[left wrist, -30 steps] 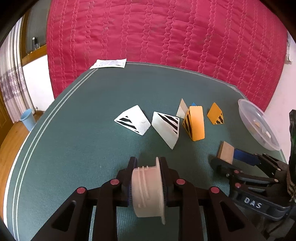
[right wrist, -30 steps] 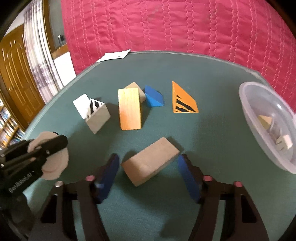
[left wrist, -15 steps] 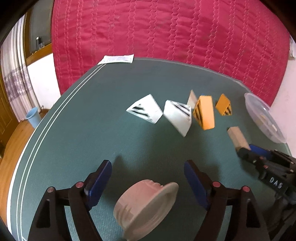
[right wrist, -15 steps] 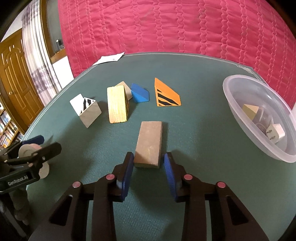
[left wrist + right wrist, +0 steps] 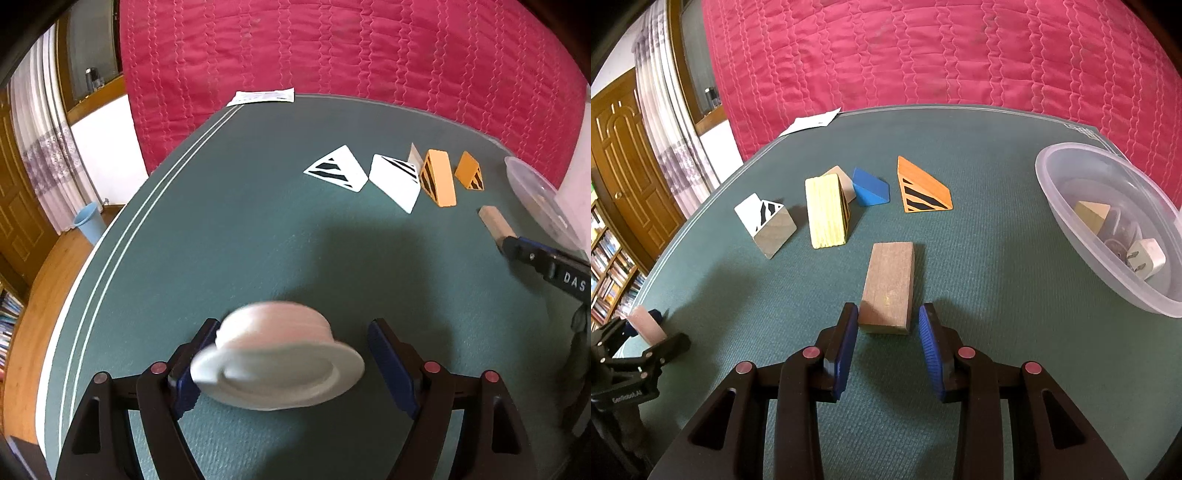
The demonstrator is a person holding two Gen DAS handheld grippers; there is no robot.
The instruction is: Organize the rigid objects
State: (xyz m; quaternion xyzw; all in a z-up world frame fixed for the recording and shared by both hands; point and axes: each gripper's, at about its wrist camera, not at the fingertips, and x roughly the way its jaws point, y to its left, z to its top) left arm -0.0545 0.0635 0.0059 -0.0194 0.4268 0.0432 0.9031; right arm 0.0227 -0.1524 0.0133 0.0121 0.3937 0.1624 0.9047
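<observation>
The plain rectangular wooden block (image 5: 888, 282) lies flat on the green felt tabletop (image 5: 979, 258), its near end between the blue pads of the right tongs (image 5: 888, 334), which have just been closing and stand narrow with a slim gap on each side, not pressing the wood. The cream flanged plastic cap (image 5: 277, 363) sits blurred between the widely spread left tongs (image 5: 291, 363), free of both pads. Beyond the block stand a yellow striped wedge (image 5: 827, 210), a white striped wedge (image 5: 766, 221), a blue wedge (image 5: 870, 187) and an orange striped wedge (image 5: 921, 188). A clear plastic bowl (image 5: 1071, 221) at right holds a white plug adapter (image 5: 1147, 258) and a pale wooden piece (image 5: 1091, 216).
</observation>
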